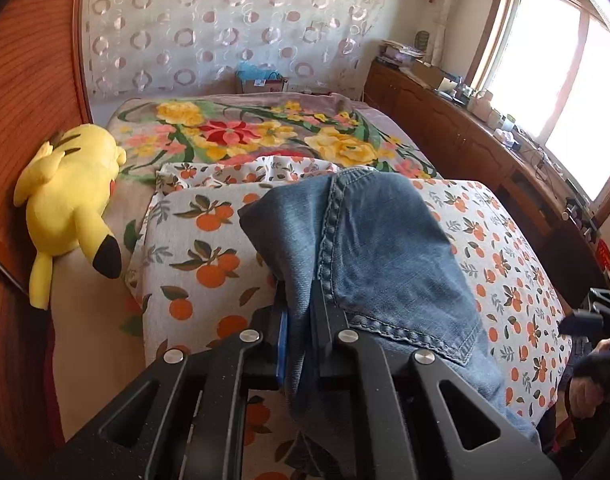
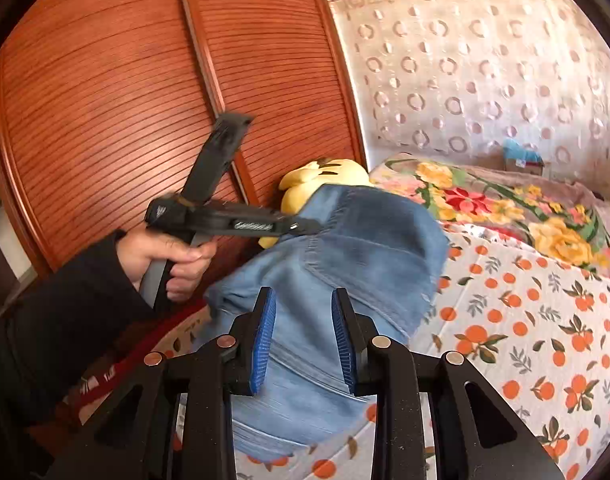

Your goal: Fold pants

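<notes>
1. Bed: covered by a sheet printed with oranges; a floral blanket lies across its far part.
2. Wardrobe doors: ribbed reddish wood, standing along one side of the bed.
3. Pants: blue denim jeans, heaped on the orange-print sheet near the bed's near edge. One portion is lifted off the sheet by the left gripper; the remainder drapes down between and below the two grippers.
4. Plush toy: yellow with black-tipped ears, lying on the bed against the wardrobe.
5. Left gripper: jaws drawn narrow and clamped on a fold of denim beside a stitched seam. In the right wrist view, a hand in a dark sleeve grips its handle.
6. Right gripper: blue-padded jaws standing apart, partly open, poised over the denim. The cloth shows between the pads, which do not press on it.
</notes>
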Available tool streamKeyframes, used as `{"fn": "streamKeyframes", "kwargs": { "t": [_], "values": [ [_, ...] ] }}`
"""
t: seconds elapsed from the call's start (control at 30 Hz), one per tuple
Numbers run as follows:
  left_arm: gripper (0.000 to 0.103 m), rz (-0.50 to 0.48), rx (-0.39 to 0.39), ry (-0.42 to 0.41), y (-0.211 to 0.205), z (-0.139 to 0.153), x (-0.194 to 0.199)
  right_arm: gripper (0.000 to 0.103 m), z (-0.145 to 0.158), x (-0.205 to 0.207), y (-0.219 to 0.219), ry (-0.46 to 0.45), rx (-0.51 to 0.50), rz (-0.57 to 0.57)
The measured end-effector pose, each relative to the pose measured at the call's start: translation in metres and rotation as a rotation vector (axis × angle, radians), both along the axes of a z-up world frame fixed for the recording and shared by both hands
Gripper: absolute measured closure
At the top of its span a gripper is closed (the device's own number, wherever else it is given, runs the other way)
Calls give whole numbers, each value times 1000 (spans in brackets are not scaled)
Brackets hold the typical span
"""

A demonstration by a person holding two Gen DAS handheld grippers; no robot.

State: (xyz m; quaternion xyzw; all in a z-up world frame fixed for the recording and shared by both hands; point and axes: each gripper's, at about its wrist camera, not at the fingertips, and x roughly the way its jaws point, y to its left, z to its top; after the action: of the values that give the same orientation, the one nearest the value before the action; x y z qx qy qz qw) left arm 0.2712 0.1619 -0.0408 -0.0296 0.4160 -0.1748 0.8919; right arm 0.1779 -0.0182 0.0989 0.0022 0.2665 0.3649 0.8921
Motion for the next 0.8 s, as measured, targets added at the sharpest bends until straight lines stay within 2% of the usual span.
{"fn": "streamKeyframes", "kwargs": {
  "t": [0.17, 0.27, 0.43, 0.5, 0.53, 0.6, 0.67, 0.8],
  "values": [
    [93, 9, -15, 11, 11, -9, 3, 73, -22, 19, 39, 48, -63, -1],
    [89, 22, -9, 12, 17, -9, -1, 73, -36, 23, 70, 94, -98, 46],
    [86, 83, 30, -18, 30, 3, -20, 73, -56, 13, 110, 140, -139, 103],
    [85, 103, 33, -50, 34, 12, -32, 73, -60, 6, 122, 128, -165, 111],
    [83, 104, 27, -67, 34, 17, -38, 73, -59, 6, 126, 121, -172, 114],
    [62, 103, 13, -101, 32, 25, -52, 73, -56, 4, 128, 123, -165, 114],
    [57, 95, -3, -143, 26, 31, -66, 73, -48, 0, 122, 127, -137, 112],
    [56, 90, -15, -166, 11, 26, -88, 73, -30, -6, 98, 82, -124, 52]
  ]
}}
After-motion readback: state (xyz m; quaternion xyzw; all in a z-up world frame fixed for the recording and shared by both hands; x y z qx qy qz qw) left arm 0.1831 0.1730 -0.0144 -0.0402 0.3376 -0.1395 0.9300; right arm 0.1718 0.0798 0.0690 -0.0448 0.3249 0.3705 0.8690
